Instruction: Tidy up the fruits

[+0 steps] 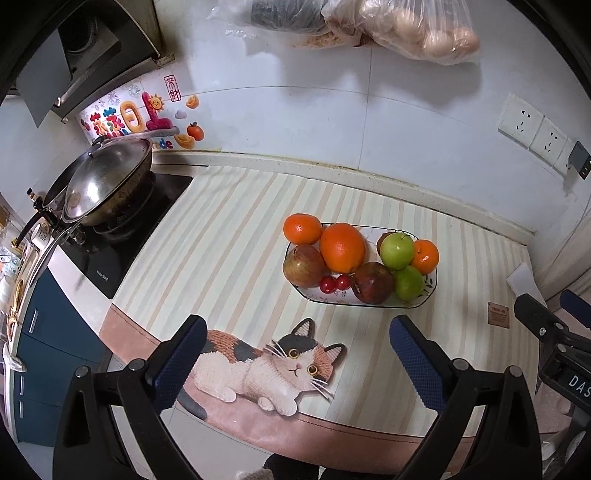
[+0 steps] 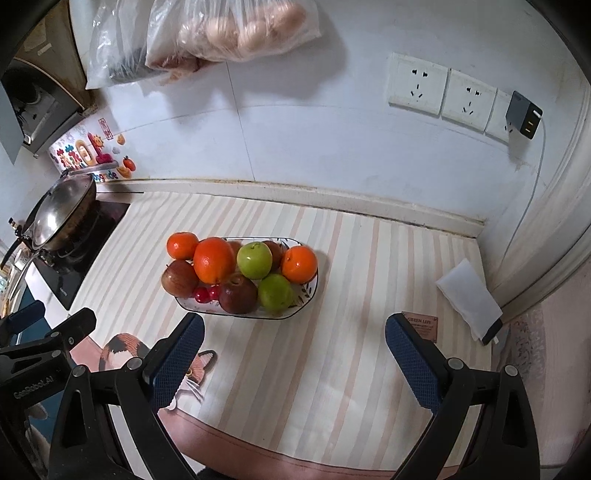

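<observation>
Spread over the counter: a striped cream-and-pink mat (image 1: 236,236) printed with a calico cat (image 1: 273,369). At its far left, on the black stove, a steel-lidded wok (image 1: 103,184). High on the white wall, clear plastic bags of eggs (image 2: 236,33). Mid-mat, a white oblong ceramic dish with a dark rim (image 2: 312,286), heaped with fruit: a big round orange (image 2: 213,259) flanked by two small tangerines (image 2: 299,264), two green apples (image 2: 254,260), dull red apples (image 2: 238,293), and a pair of red cherries (image 2: 206,294) low at the near rim. Nearer the camera, left gripper (image 1: 297,350) spread wide, blue pads bare, nothing between, over the cat print, short of the dish. Right gripper (image 2: 293,350) likewise released and empty over bare stripes, apart from the dish. Right of it, a white folded cloth (image 2: 469,295) and a small brown label (image 2: 421,325).
</observation>
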